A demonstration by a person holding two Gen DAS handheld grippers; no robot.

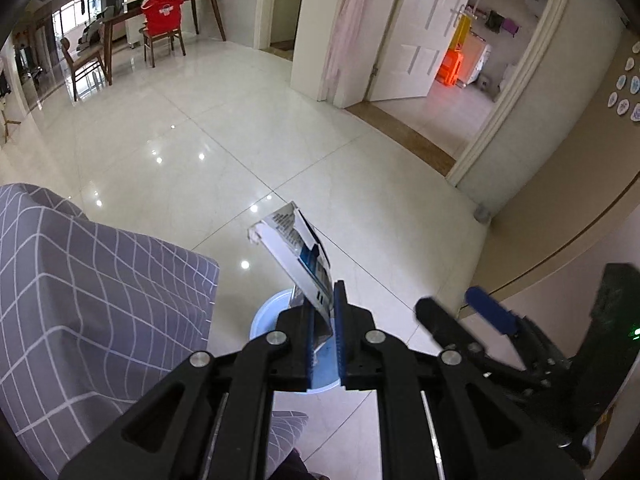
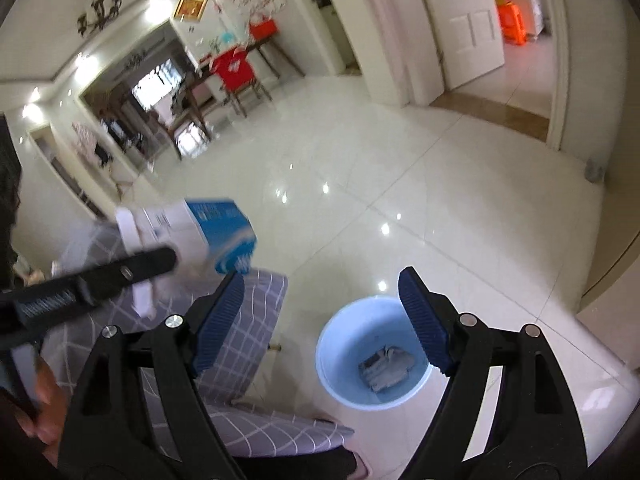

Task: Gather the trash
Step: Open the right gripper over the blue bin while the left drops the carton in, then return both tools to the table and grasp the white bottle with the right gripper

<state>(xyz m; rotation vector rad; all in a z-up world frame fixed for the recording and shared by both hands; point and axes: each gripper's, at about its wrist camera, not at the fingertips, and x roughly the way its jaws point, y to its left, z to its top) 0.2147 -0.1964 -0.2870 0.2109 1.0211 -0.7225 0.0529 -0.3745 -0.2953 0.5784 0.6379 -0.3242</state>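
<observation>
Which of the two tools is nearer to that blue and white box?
Left. The left tool is clamped on the flattened blue and white box above the blue bucket; the right tool stands open and empty beside it.

Bright daylight, ceiling-light glare on glossy floor point(image 1: 248, 128), fisheye-bent edges, slight blur

bucket point(image 1: 276, 312): mostly hidden by left tool point(image 1: 324, 320) | carton point(image 2: 208, 236): blurred

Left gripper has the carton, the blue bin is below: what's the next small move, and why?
Probably ease the left gripper forward over the blue bin, then open it. It is shut on the flattened carton, which rises past the bin's rim; the right gripper is open and empty.
</observation>
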